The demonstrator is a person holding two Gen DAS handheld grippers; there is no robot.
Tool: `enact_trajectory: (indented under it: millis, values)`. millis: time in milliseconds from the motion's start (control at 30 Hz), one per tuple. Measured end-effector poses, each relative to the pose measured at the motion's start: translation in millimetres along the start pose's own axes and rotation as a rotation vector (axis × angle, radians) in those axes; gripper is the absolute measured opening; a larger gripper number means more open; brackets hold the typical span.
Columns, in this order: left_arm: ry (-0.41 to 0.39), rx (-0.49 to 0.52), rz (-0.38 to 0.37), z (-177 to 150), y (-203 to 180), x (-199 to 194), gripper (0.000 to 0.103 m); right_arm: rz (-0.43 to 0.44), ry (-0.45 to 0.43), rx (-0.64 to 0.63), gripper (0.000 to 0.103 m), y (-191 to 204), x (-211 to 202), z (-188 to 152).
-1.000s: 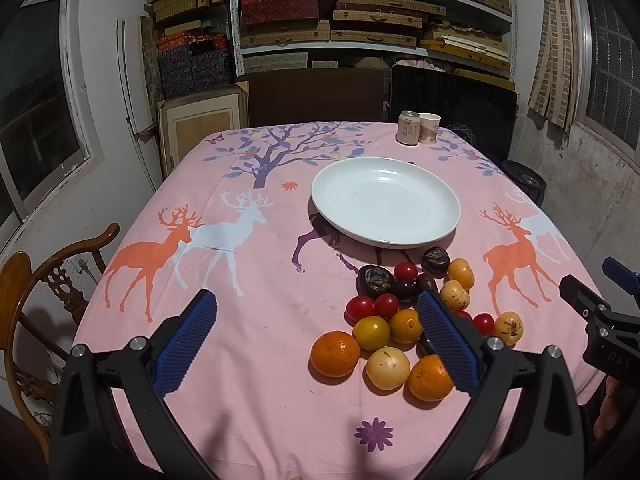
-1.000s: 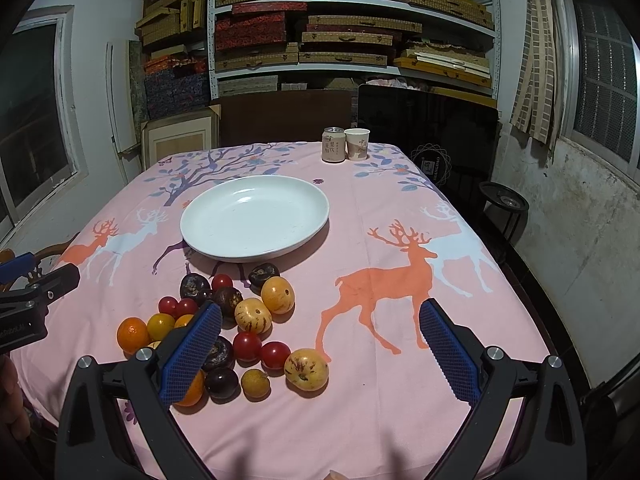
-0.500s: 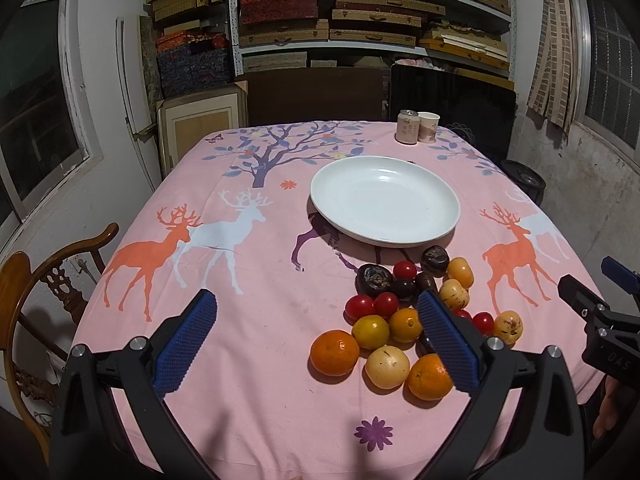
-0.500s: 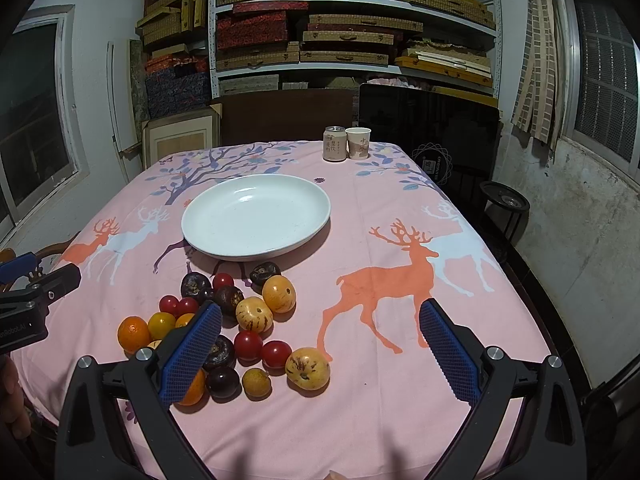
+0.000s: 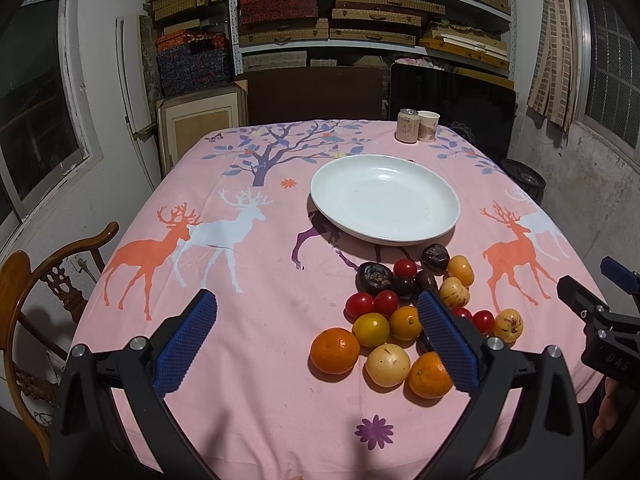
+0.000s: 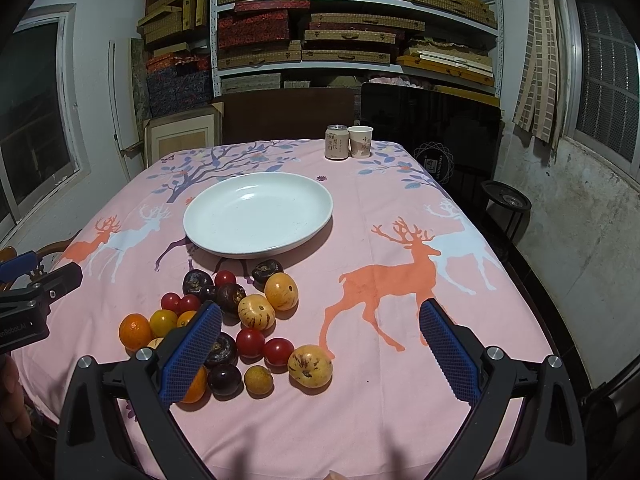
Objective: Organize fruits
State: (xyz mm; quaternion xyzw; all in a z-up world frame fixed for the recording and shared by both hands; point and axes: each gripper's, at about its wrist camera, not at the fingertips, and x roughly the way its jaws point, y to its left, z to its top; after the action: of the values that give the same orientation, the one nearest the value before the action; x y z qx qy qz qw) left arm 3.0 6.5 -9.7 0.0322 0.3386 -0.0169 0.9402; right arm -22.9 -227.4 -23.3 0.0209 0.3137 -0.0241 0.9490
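A pile of fruit (image 5: 404, 312) lies on the pink deer tablecloth: oranges, yellow and red tomatoes, dark purple fruits and speckled yellow ones. It also shows in the right wrist view (image 6: 232, 320). An empty white plate (image 5: 385, 199) (image 6: 258, 214) sits just behind the pile. My left gripper (image 5: 320, 338) is open and empty, above the table's near edge left of the pile. My right gripper (image 6: 320, 346) is open and empty, above the near edge right of the pile; a speckled yellow fruit (image 6: 310, 366) lies between its fingers' line of sight.
A drink can (image 5: 408, 125) and a paper cup (image 5: 428, 126) stand at the table's far edge. A wooden chair (image 5: 36, 280) is at the left side. Shelves of boxes (image 6: 320, 32) and a dark panel (image 6: 432, 128) stand behind the table.
Both grippers have barely moved; the views shift only slightly. The fruit and plate stay where they were.
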Motion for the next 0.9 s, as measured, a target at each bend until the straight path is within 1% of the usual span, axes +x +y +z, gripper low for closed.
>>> enact_trajectory:
  millis: [900]
  values:
    - [0.010, 0.004, 0.000, -8.0, -0.8, 0.8, 0.099, 0.005, 0.008, -0.001, 0.099, 2.3, 1.6, -3.7]
